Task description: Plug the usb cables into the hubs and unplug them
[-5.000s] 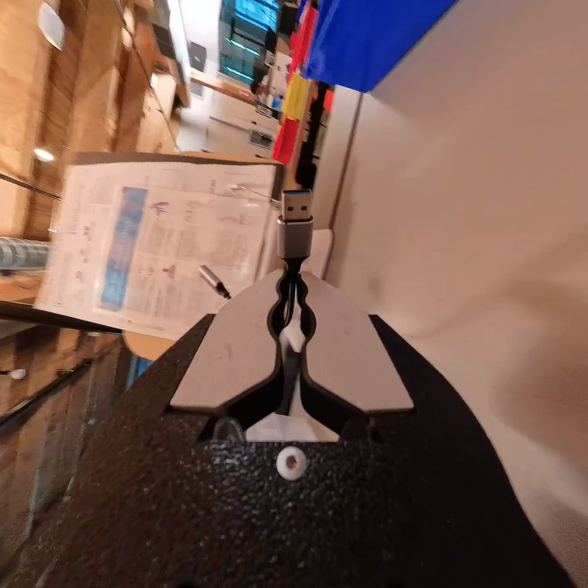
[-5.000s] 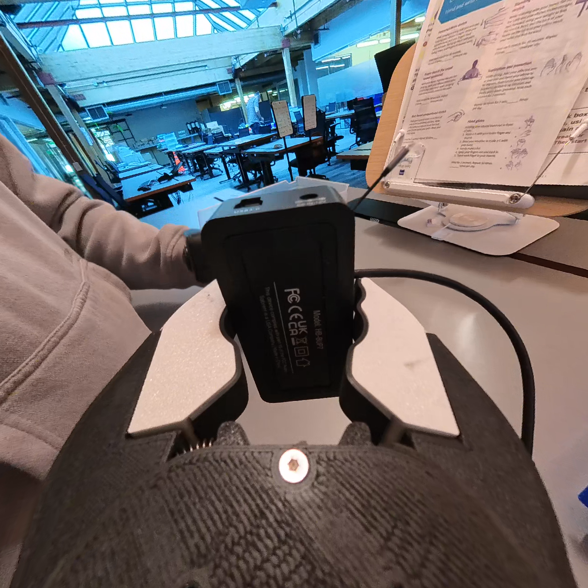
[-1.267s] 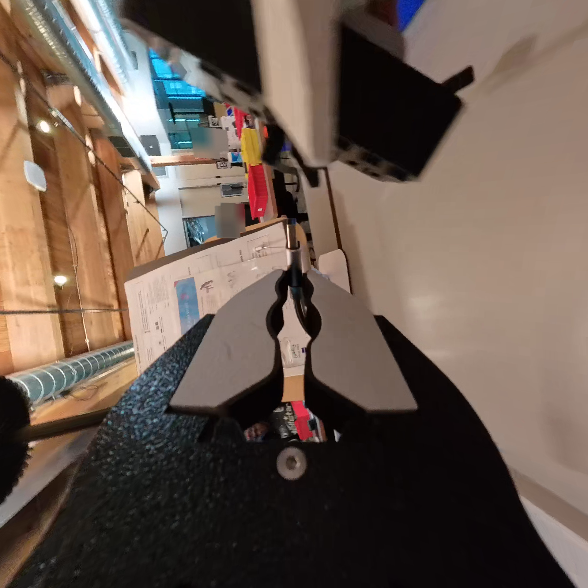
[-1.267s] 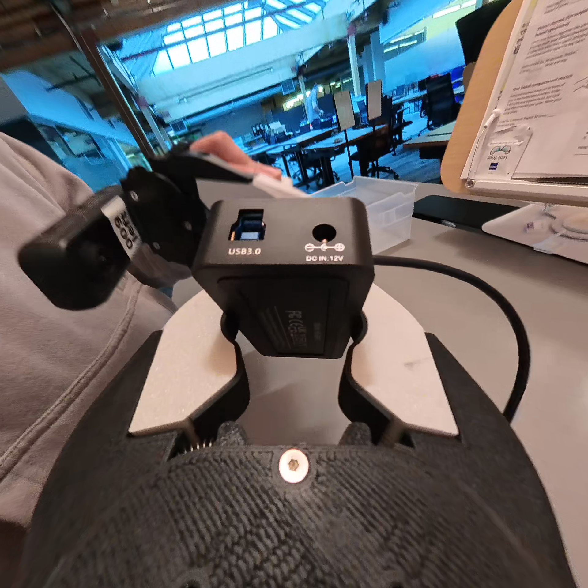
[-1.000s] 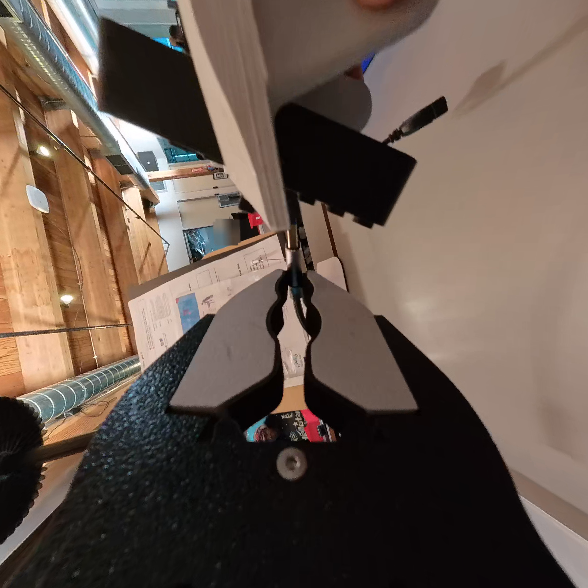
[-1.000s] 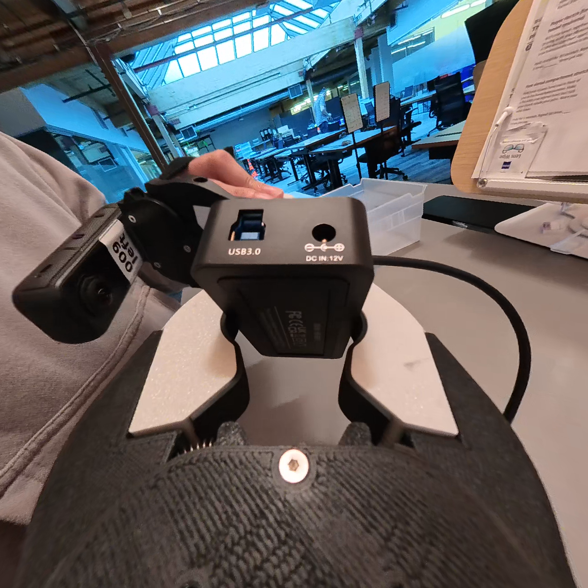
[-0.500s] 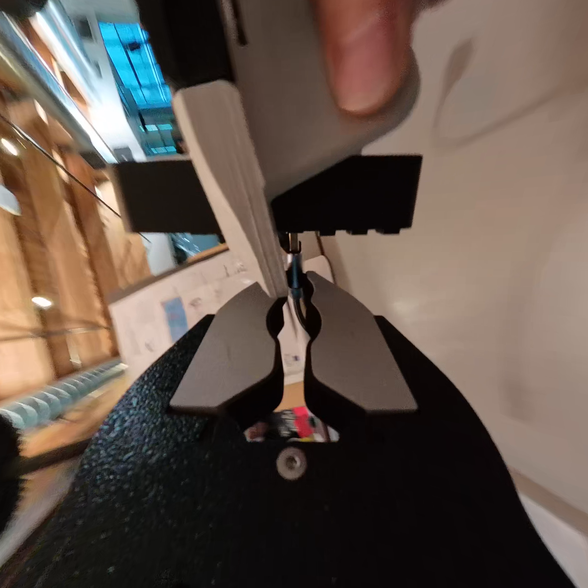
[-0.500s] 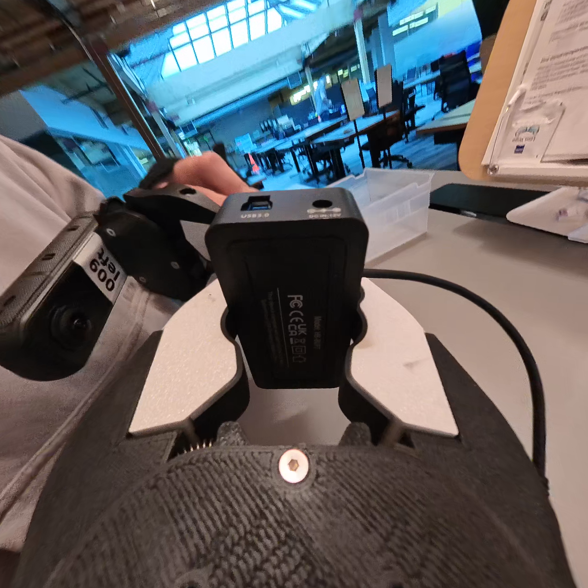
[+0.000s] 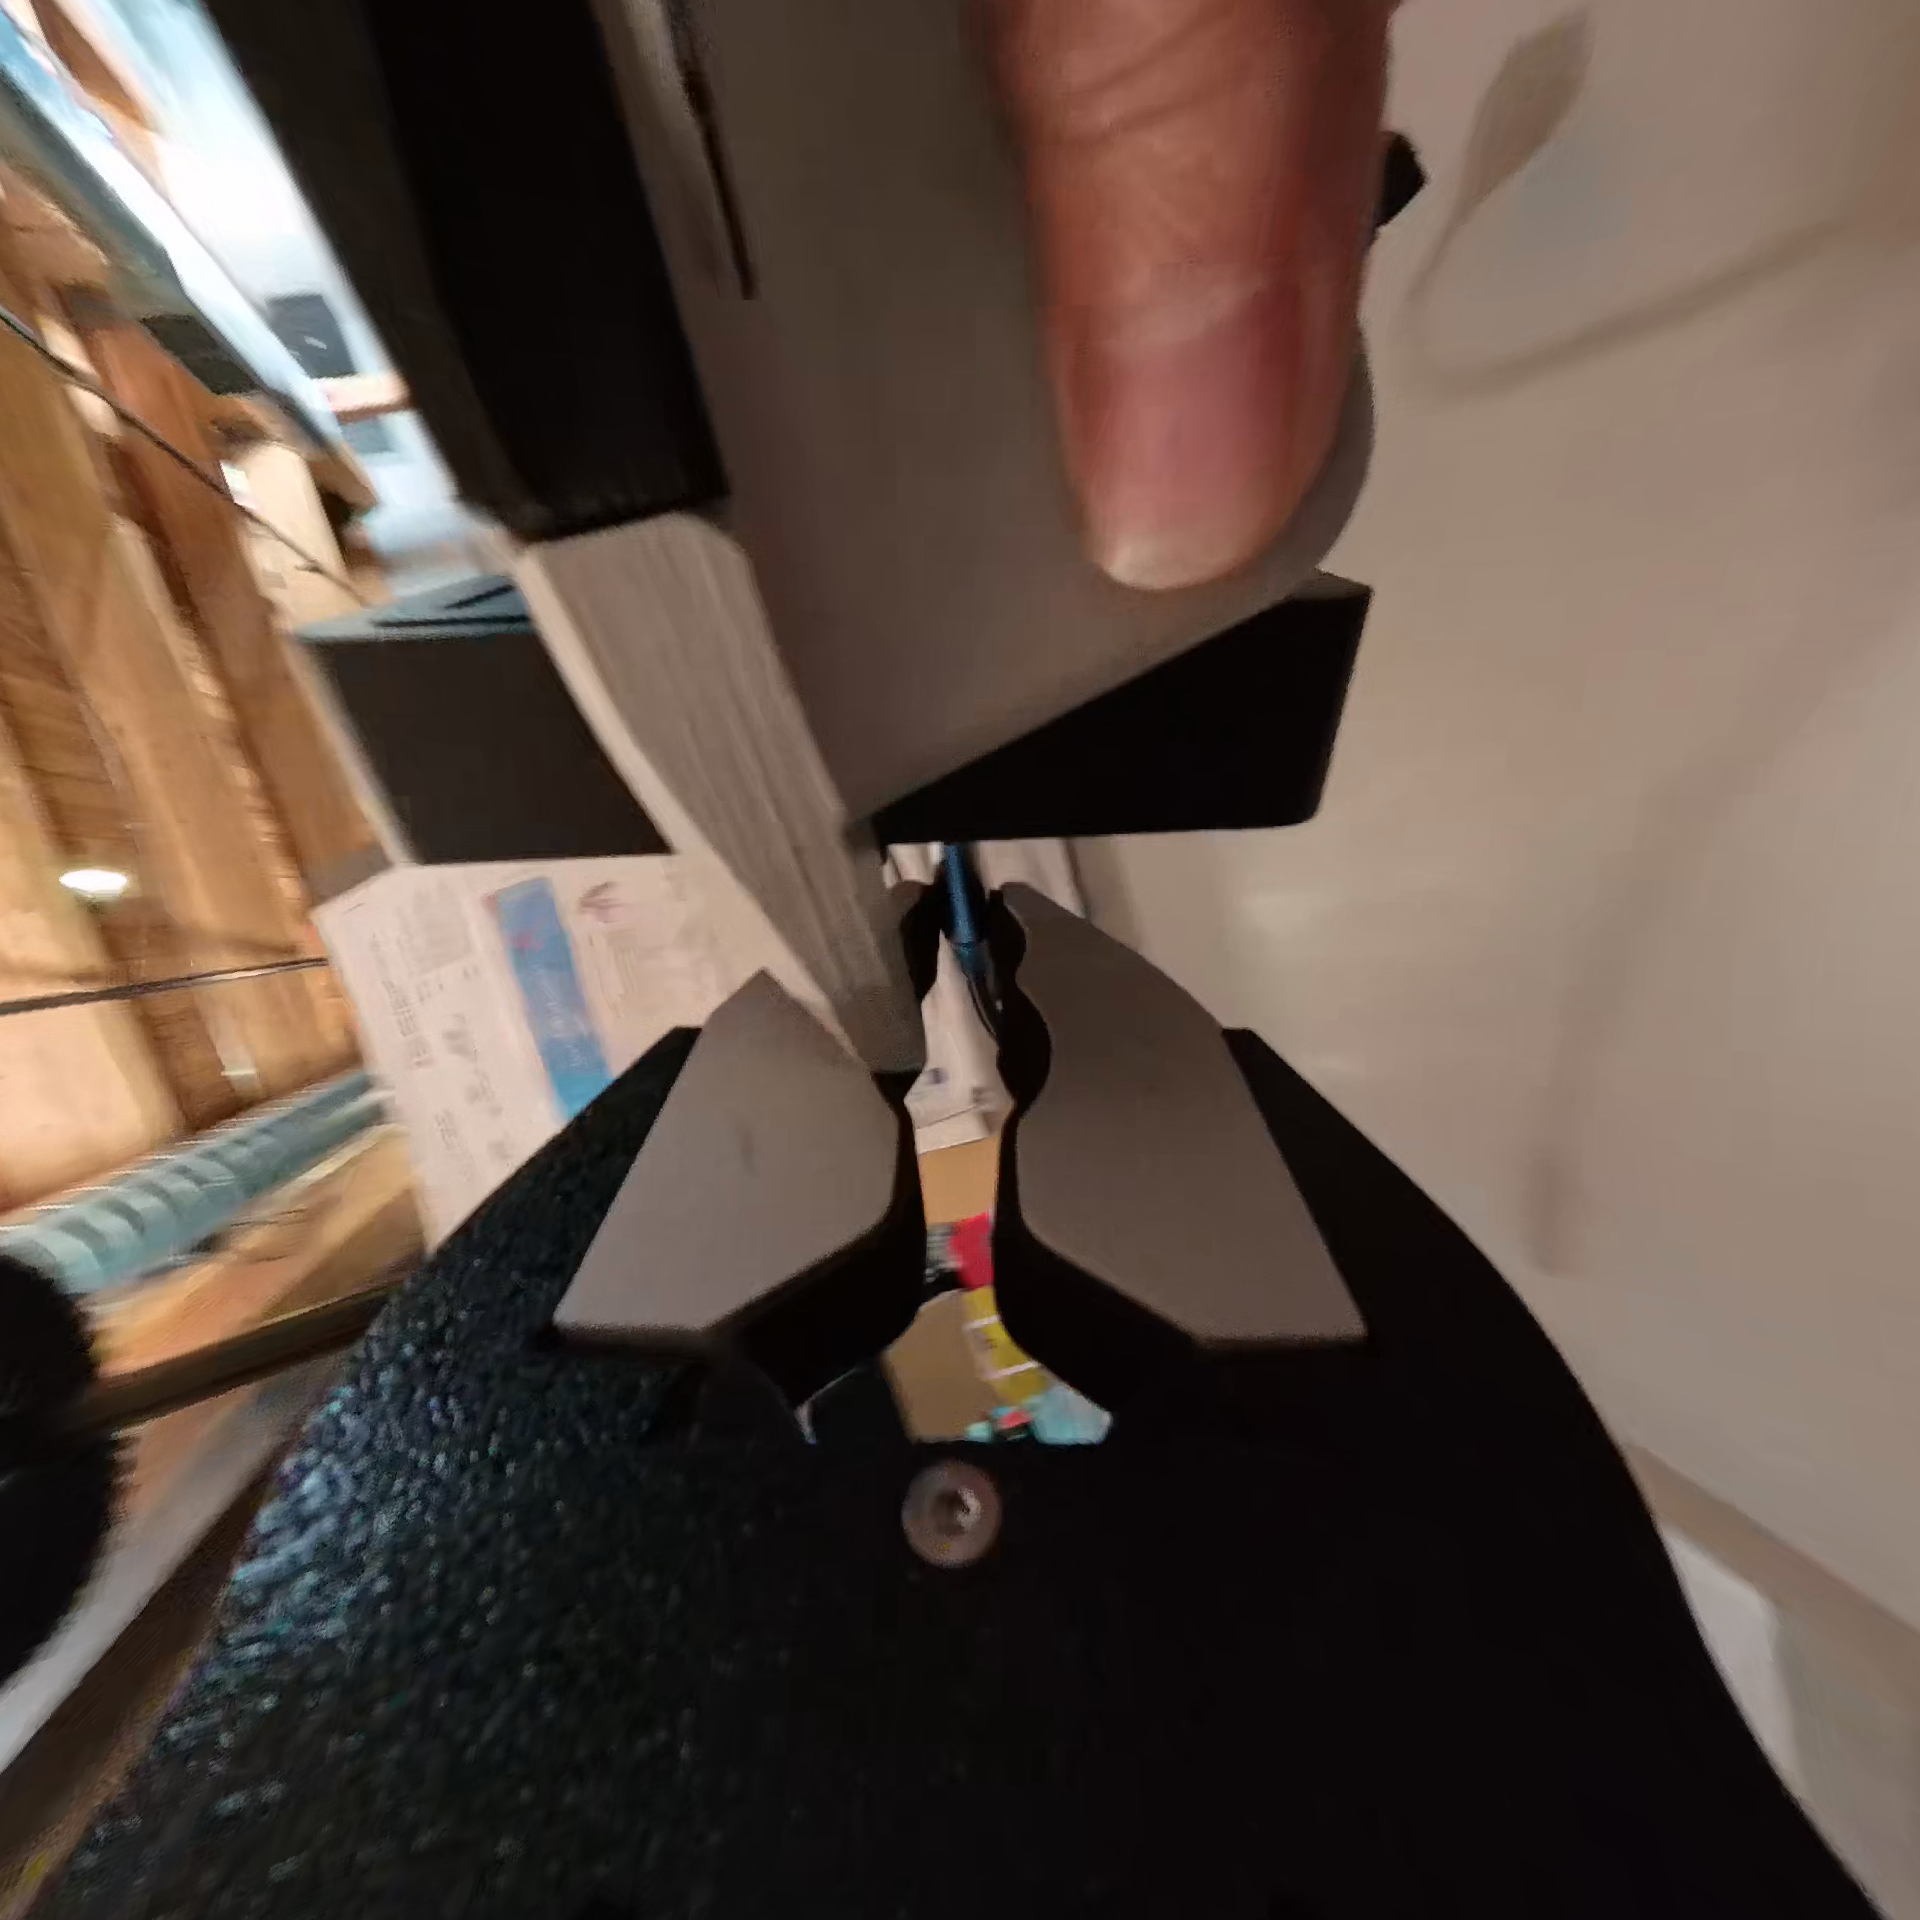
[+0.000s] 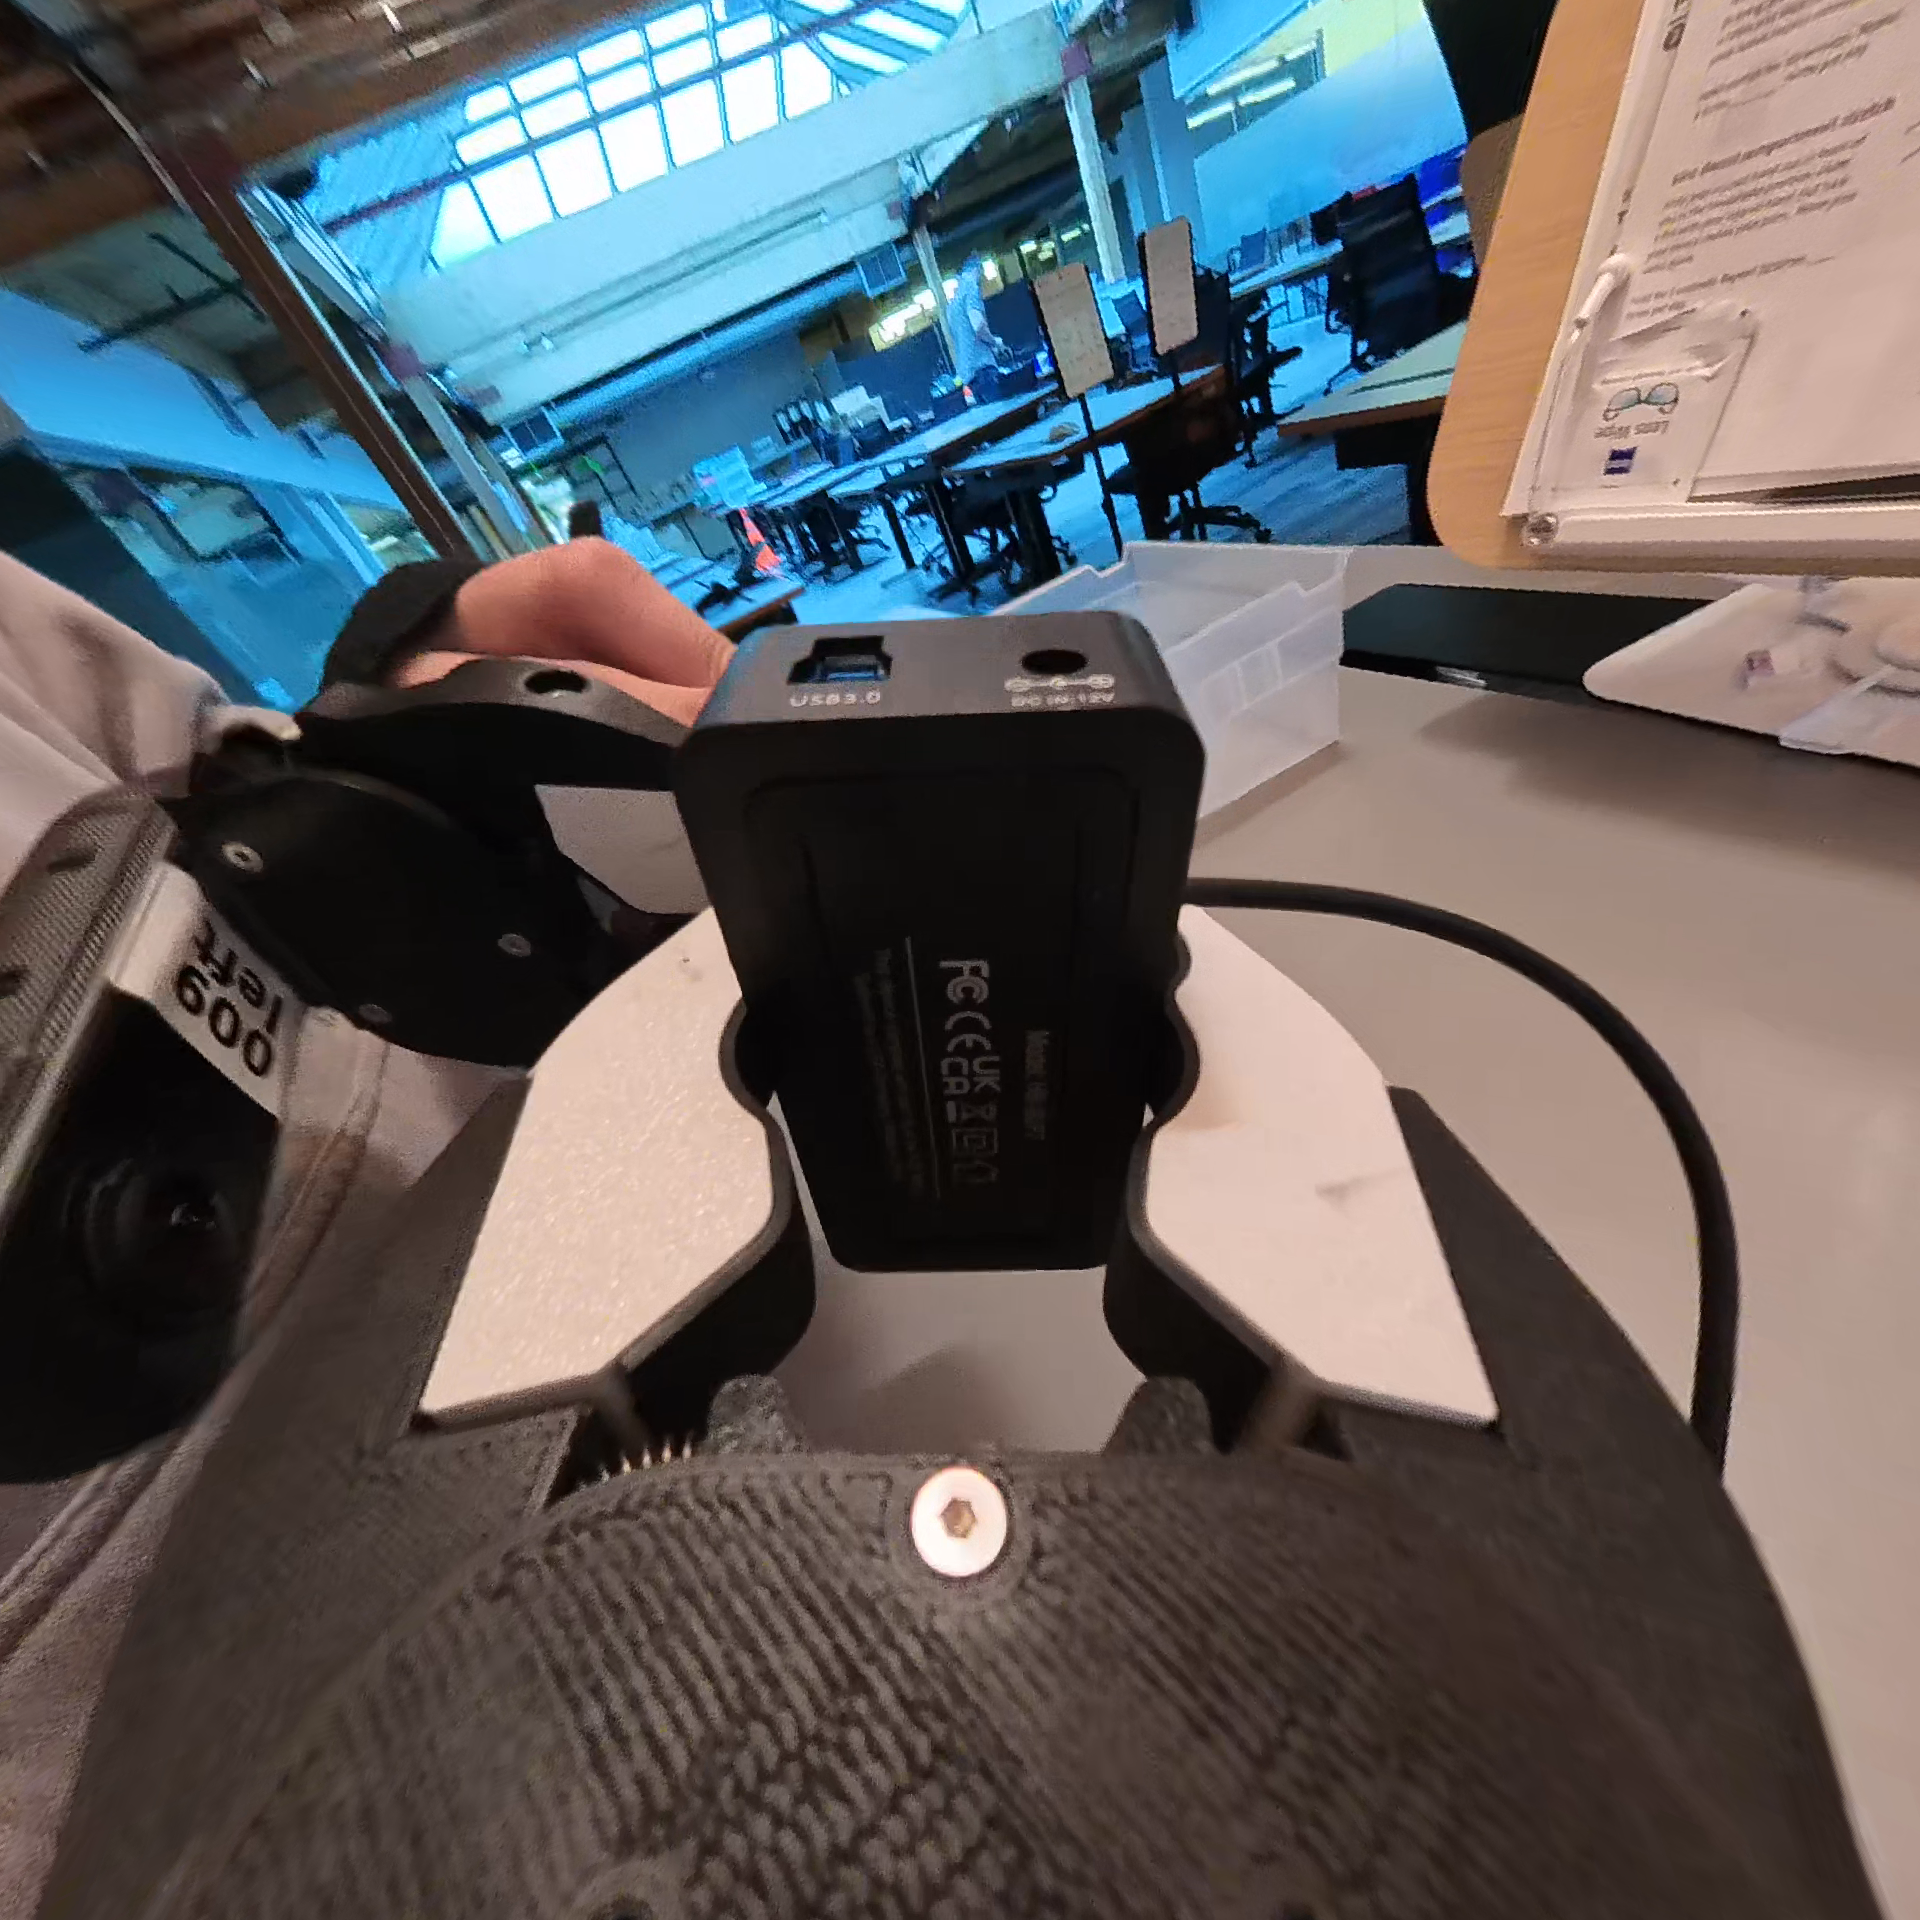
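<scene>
Grey tabletop point(image 10: 1558, 935) carried an empty clear tray point(image 10: 1226, 644). Right tongs point(image 10: 961, 1049) pinched the black hub point(image 10: 935, 935). Left tongs point(image 9: 961, 966), nearer than before, pinched the cable plug point(image 9: 958, 914) touching the hub's side.

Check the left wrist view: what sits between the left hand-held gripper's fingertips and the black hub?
Only the USB cable's plug, pinched by the left hand-held gripper, bridges the short gap to the hub; whether it is seated is hidden.

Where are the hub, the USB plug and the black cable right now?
hub point(image 10: 935, 935), right wrist view, on its flat labelled face.
USB plug point(image 9: 958, 914), left wrist view, on the blue sliver between the fingertips.
black cable point(image 10: 1621, 1049), right wrist view, on its curve over the table.
</scene>
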